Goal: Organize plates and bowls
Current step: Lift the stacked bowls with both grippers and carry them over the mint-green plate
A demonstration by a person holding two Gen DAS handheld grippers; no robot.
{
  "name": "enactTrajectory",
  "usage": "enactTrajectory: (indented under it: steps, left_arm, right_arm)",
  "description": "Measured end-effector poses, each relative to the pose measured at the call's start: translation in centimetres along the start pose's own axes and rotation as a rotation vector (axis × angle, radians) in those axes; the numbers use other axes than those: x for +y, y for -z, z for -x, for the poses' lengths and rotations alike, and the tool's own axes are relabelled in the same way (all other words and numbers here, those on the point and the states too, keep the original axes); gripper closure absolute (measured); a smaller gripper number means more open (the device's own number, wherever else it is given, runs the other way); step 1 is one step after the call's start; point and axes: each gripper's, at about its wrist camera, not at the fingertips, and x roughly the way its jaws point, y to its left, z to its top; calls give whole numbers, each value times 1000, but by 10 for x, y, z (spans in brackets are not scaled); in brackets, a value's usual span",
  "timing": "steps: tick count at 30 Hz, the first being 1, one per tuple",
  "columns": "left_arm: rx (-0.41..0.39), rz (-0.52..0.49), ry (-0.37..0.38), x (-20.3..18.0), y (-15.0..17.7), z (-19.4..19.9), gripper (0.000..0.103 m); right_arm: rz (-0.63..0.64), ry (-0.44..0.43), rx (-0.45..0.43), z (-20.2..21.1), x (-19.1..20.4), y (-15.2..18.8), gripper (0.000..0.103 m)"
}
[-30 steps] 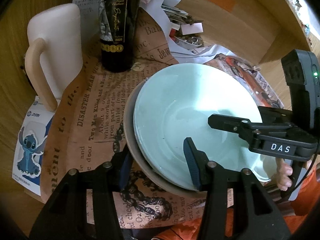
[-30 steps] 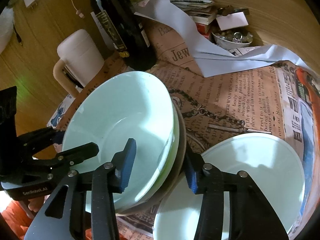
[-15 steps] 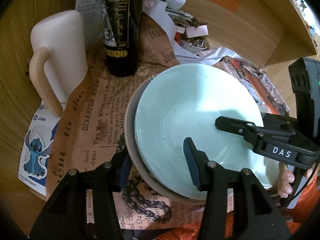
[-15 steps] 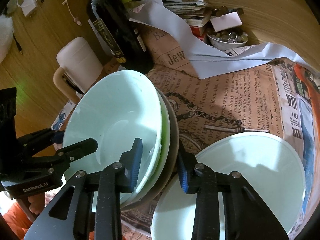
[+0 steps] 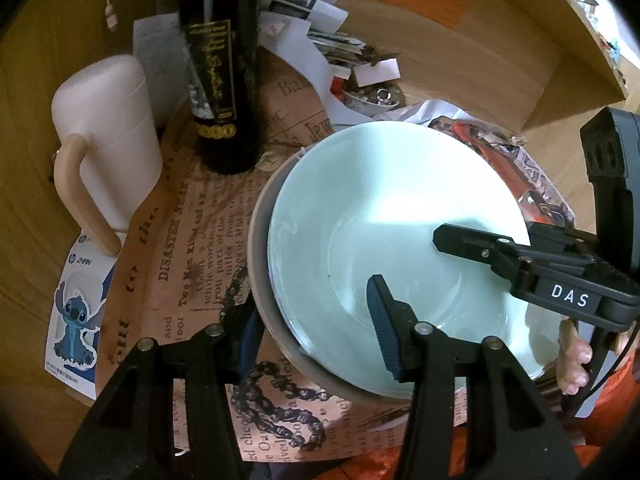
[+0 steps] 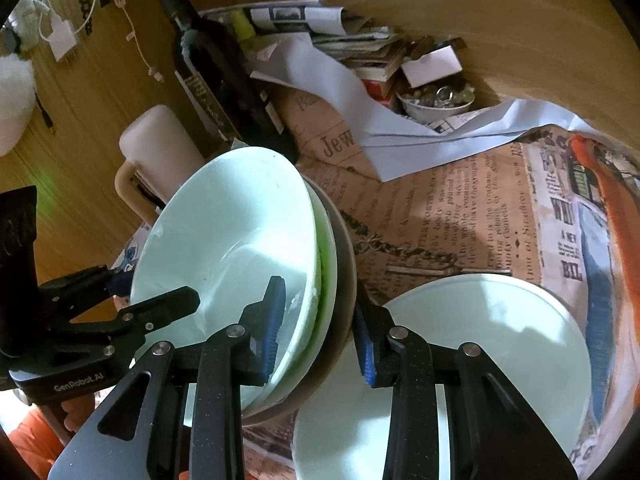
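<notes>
the stack of plates (image 6: pixel 256 264) sits tilted between both grippers: left gripper (image 5: pixel 312 328) jaws clamp its near-left rim, right gripper (image 6: pixel 320 328) jaws clamp its right rim, above a white plate (image 6: pixel 500 340) on the table (image 6: pixel 460 208).

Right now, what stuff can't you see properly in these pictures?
- Stack of dishes: in the left wrist view the top pale plate covers those beneath, so their number stays unclear.
- White plate: in the right wrist view its near part is hidden behind the right gripper.
- Wine bottle: label print blurred; top cut off in the left wrist view.
</notes>
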Motion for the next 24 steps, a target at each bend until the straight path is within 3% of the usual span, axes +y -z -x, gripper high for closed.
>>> enactTrajectory:
  steps: [24]
  left_arm:
    - [-56,-109,89,-65,-17,12,56]
  right_arm:
    - [-65,73,-112,70,-41,16,74]
